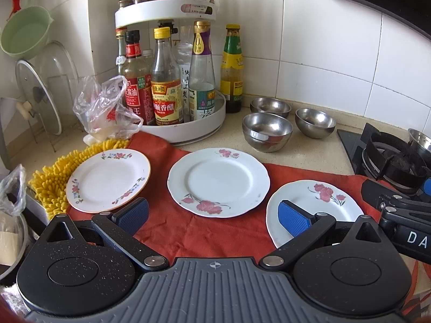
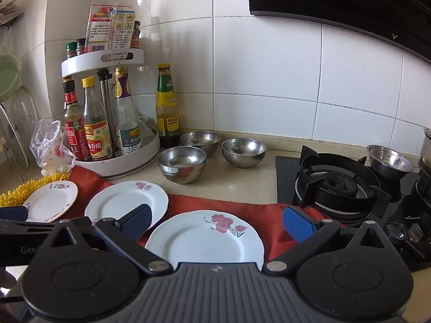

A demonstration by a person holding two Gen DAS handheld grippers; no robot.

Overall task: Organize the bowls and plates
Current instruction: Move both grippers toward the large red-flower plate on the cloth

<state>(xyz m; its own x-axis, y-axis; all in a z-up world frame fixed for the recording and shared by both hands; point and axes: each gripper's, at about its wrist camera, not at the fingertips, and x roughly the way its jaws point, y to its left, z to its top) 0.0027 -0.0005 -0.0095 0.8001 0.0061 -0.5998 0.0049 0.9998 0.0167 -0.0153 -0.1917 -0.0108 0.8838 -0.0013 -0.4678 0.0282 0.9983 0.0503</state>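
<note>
Your left gripper (image 1: 214,214) is spread wide with nothing in it, and so is your right gripper (image 2: 216,222). Three flowered plates lie flat, apart from one another, on a red cloth (image 1: 172,223) over the tabletop (image 1: 317,148).

The relation that matters: the right plate (image 2: 204,239) sits directly ahead of and just below your right gripper, centred between its blue pads (image 2: 297,226), so that hand is the nearer one for it. The middle plate (image 1: 218,181) lies straight ahead of your left gripper, a little farther out, and the small plate (image 1: 107,179) is ahead and to that gripper's left, its far edge resting on a yellow chenille mat (image 1: 54,177). Being round, the plates have no long axis; you would have to come in low at a rim, which looks awkward since each one lies flat on the cloth.

The plates are white and shallow with red flower prints; the small one has an orange rim line. Beyond them, well ahead of both grippers, stand the steel bowls: a nested pair (image 2: 181,164), one behind it (image 2: 200,140) and one beside it (image 2: 243,152). A further steel bowl (image 2: 389,161) rests on the stove (image 2: 336,185), ahead and to the right of your right gripper.
</note>
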